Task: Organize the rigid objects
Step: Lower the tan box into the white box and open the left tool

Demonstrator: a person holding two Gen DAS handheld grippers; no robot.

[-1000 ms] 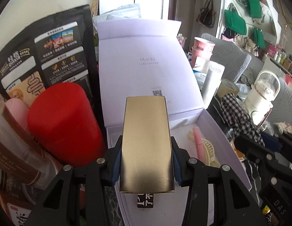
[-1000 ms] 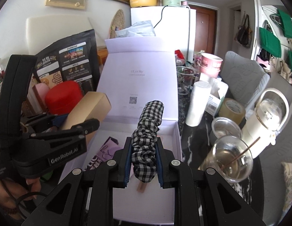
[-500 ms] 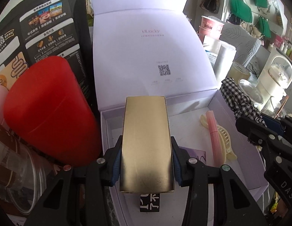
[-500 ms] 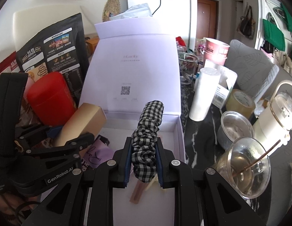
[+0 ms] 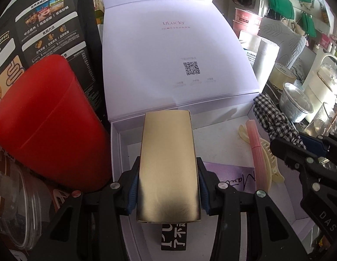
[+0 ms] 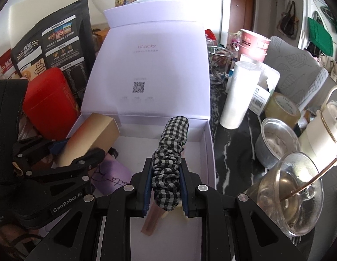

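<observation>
A long gold rectangular box (image 5: 168, 169) is clamped by the left gripper (image 5: 168, 187) and a black-and-white checked fabric-covered headband (image 6: 168, 165) by the right gripper (image 6: 166, 187), both held above the open white cardboard gift box (image 6: 208, 150).

The left gripper (image 5: 168, 187) points forward and slightly down, its fingers (image 5: 133, 187) pressed against both sides of a gold box (image 5: 168, 163). The right gripper (image 6: 166, 184), close beside it and level with it as far as the fisheye lets one judge, has its fingers (image 6: 146, 187) clamped on a checkered fabric roll (image 6: 170, 152).
</observation>
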